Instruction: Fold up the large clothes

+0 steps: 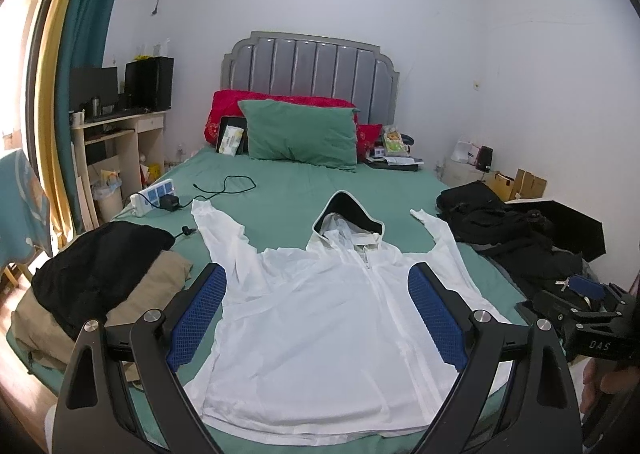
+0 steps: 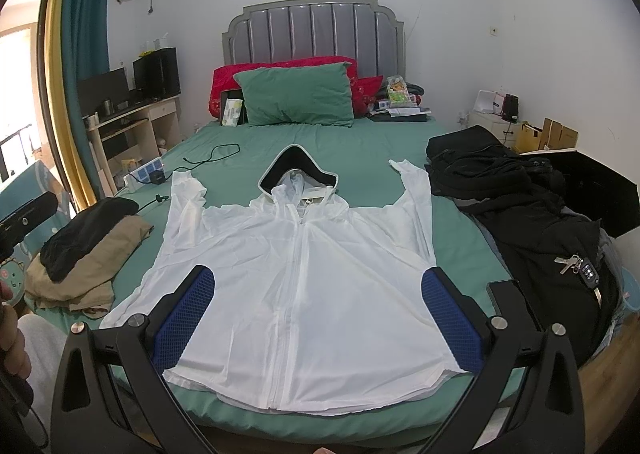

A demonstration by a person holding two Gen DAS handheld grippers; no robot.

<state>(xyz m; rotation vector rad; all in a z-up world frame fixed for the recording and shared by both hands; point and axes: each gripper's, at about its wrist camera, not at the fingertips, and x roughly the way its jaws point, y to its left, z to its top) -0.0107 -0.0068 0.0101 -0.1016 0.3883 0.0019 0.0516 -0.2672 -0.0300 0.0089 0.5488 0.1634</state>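
A white zip-up hooded jacket [image 1: 320, 318] [image 2: 296, 286] lies flat and face up on the green bed, sleeves spread up and outward, hood with a dark lining toward the pillows. My left gripper [image 1: 316, 274] hovers open above the jacket's chest, nothing between its blue pads [image 1: 196, 318]. My right gripper [image 2: 318, 278] is also open above the jacket's lower half, its blue pads [image 2: 452, 322] wide apart and empty. In the left wrist view, part of the right gripper's black body shows at the right edge.
Folded black and tan clothes [image 1: 100, 286] [image 2: 84, 250] sit at the bed's left edge. A heap of black garments [image 2: 520, 206] with keys [image 2: 580, 266] lies on the right. A power strip [image 1: 154, 196] and cable lie upper left; a green pillow [image 2: 296, 98] is at the headboard.
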